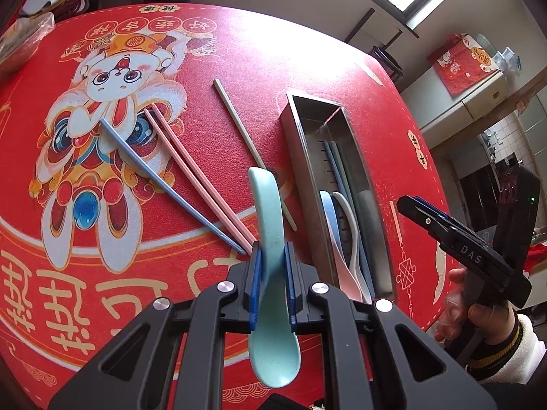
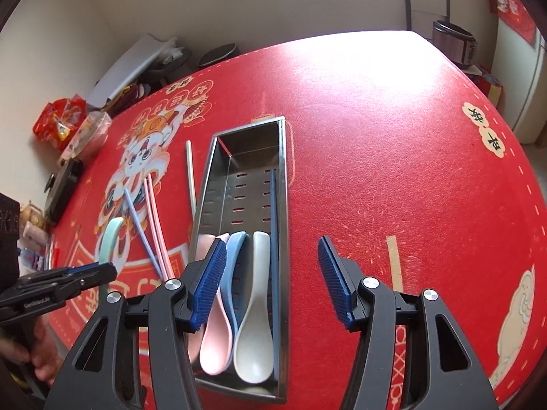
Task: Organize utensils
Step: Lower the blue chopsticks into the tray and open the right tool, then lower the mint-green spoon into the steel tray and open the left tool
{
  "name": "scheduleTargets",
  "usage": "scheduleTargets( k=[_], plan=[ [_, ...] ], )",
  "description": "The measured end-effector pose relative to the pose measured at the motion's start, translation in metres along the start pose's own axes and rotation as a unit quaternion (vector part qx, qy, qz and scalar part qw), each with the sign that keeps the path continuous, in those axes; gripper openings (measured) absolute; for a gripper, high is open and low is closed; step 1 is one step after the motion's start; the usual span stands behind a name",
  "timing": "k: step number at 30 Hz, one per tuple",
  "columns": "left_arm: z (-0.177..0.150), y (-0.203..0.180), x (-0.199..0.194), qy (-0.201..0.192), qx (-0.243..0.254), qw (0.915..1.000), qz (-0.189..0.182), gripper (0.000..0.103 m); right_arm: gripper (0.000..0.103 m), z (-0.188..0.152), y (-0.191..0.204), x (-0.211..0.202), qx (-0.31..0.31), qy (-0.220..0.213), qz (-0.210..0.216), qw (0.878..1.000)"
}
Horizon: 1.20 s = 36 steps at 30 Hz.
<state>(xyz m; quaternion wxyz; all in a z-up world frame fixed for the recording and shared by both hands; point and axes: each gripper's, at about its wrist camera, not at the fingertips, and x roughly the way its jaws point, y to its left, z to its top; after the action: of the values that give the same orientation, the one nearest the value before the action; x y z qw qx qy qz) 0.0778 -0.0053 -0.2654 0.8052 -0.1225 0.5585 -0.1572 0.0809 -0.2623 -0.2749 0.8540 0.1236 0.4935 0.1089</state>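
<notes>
My left gripper [image 1: 271, 253] is shut on a teal spoon [image 1: 270, 205], which it holds upright above the red table; the spoon's bowl is toward the camera. The same teal spoon [image 2: 111, 235] shows in the right wrist view, in the left gripper [image 2: 102, 270]. My right gripper [image 2: 271, 242] stands open above the near end of a steel tray [image 2: 205, 184], with nothing between its pads. In the tray lie a pink spoon [image 2: 213, 341], a blue spoon [image 2: 236, 256], a white spoon [image 2: 256, 324] and a dark blue chopstick [image 2: 273, 222]. The steel tray [image 1: 301, 157] is just right of the held spoon.
On the tablecloth left of the tray lie a blue chopstick [image 1: 154, 174], a pink pair [image 1: 191, 167] and a grey-green chopstick [image 1: 246, 140]. Plastic bags [image 2: 85, 133] and a black object [image 2: 65, 184] sit at the table's far left edge. A hand [image 1: 478, 321] holds the right gripper.
</notes>
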Motion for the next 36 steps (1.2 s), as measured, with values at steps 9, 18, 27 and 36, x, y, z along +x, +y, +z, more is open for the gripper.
scheduleTargets(
  k=[9,18,27,36],
  plan=[
    [0.005,-0.041,0.016,0.001,0.008,1.0000,-0.001,0.012,0.088,0.000,-0.019,-0.009,-0.008,-0.001,0.026,1.000],
    [0.009,-0.084,0.052,-0.010,0.010,0.9999,-0.005,0.012,0.088,0.000,-0.049,-0.015,-0.023,0.004,0.029,0.999],
    [0.001,-0.091,0.079,-0.016,-0.015,0.9990,0.040,0.012,0.088,-0.001,-0.080,-0.018,-0.025,0.012,0.033,0.999],
    [-0.002,-0.098,0.084,-0.013,0.003,0.9961,0.087,0.012,0.088,-0.002,-0.091,-0.015,-0.022,0.017,0.048,0.998]
  ],
)
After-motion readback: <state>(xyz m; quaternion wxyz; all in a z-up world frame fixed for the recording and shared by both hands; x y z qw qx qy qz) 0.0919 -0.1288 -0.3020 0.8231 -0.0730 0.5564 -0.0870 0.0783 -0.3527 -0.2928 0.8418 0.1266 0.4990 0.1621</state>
